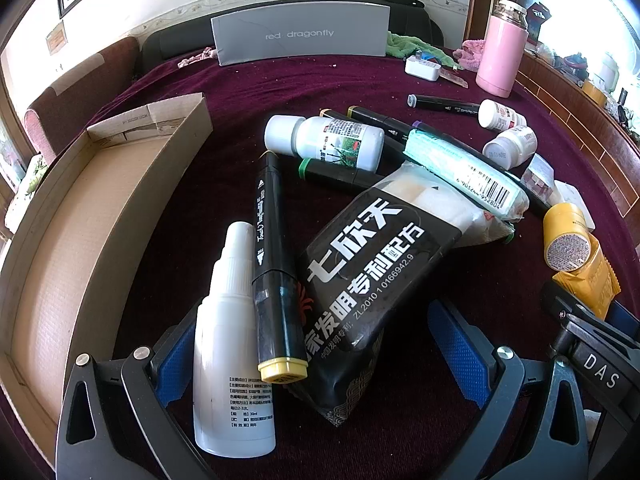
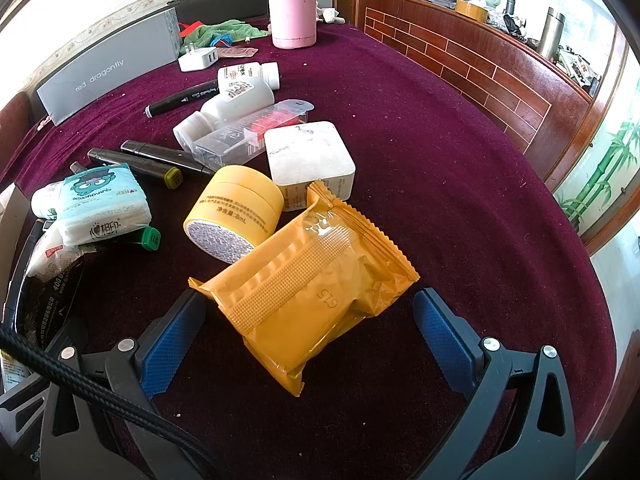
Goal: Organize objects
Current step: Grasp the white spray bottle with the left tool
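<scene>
both claws [image 1: 312,344] [image 2: 308,332] tilt steeply down, jaws wide apart, gripping nothing.

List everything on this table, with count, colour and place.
Cardboard tray: one, brown, left edge.
Spray bottle: one, white, between the left jaws.
Markers: at least six, black, scattered through the pile.
Black pouch: one, white lettering, centre.
Tissue pack: one, pale green, on the pile.
White bottles: four, mid-table.
Yellow jar: one, on its side.
Yellow packet: one, between the right jaws.
White cube: one, behind the jar.
Clear case: one, red inside.
Pink flask: one, far edge.
Grey box: one, far edge.
Charger: one, white.
Left gripper: open.
Right gripper: open.
</scene>
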`<state>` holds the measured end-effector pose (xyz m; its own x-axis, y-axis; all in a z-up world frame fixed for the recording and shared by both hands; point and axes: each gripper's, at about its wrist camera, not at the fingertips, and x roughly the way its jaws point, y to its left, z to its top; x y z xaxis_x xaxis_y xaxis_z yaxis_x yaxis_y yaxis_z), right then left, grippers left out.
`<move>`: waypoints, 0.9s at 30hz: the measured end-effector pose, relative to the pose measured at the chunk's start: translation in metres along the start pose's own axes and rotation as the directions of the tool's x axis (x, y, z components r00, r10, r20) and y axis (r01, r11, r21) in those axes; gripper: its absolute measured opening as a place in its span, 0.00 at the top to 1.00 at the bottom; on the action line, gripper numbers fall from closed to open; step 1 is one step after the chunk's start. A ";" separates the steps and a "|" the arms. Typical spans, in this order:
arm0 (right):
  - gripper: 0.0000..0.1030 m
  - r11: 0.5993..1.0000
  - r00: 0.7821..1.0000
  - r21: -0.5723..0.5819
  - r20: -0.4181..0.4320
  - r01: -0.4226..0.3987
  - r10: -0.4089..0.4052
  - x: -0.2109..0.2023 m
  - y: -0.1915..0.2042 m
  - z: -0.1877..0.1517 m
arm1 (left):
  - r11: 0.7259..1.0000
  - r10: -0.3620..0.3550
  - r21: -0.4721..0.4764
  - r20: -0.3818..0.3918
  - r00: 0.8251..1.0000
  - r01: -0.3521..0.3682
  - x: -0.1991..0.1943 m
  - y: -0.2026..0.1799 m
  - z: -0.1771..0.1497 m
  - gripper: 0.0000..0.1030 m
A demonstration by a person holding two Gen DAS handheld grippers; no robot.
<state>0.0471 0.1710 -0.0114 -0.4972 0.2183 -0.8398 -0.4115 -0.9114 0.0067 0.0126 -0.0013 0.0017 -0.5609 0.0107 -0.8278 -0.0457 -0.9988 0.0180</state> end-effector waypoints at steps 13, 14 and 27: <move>0.00 0.991 0.993 -0.116 -0.098 -0.070 0.059 0.000 -0.002 0.005 | 0.985 -0.136 0.097 -0.097 0.986 0.146 -0.011 0.013 -0.001 0.02; 0.00 0.987 0.993 -0.139 -0.099 -0.082 0.068 0.000 -0.002 0.004 | 0.981 -0.167 0.081 -0.086 0.982 0.174 -0.018 0.019 -0.002 0.02; 0.04 0.973 0.983 -0.146 -0.046 -0.181 0.177 -0.026 -0.025 -0.005 | 0.962 -0.222 0.189 0.105 0.969 0.200 -0.083 0.069 0.005 0.02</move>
<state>0.0742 0.1858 0.0072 -0.5265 0.0378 -0.8493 -0.1985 -0.9769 0.0796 0.0517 -0.0712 0.0745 -0.6206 0.2370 -0.7474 -0.3120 -0.9492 -0.0420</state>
